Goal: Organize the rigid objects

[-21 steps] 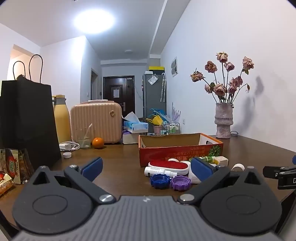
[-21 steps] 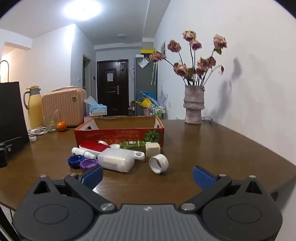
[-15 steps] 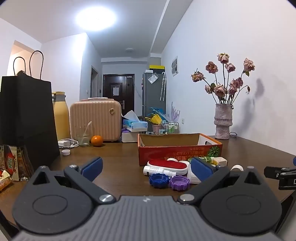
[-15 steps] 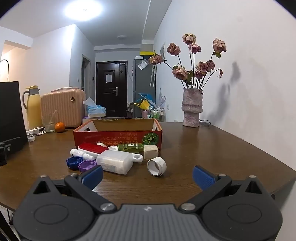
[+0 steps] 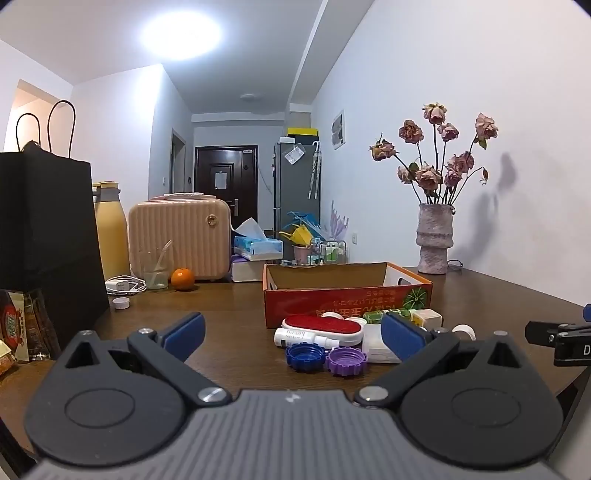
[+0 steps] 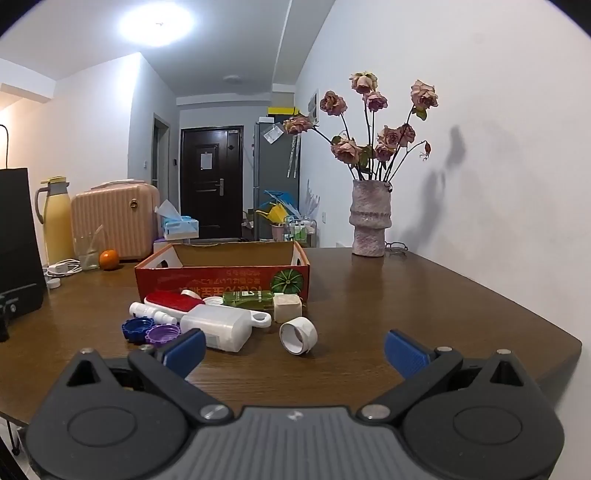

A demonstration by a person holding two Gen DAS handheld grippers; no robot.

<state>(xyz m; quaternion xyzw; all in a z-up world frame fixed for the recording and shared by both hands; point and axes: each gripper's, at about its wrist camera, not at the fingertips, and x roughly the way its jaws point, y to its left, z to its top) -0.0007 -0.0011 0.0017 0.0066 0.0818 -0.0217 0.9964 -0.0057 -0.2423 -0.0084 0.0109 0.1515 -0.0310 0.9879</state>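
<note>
White walls [image 6: 498, 110], bright ceiling light [image 5: 181, 35] — dark door [image 6: 210, 182] down the hallway.

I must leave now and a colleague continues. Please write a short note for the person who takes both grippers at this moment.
Left gripper: open, holding nothing.
Right gripper: open, holding nothing.
Things: blue cap, purple cap, white bottle, white ring, red-topped case, green bottle and beige block lie on the table in front of the red cardboard box.
Done: nothing shows in the box from here.
Left: probably move all of them into the box.
</note>
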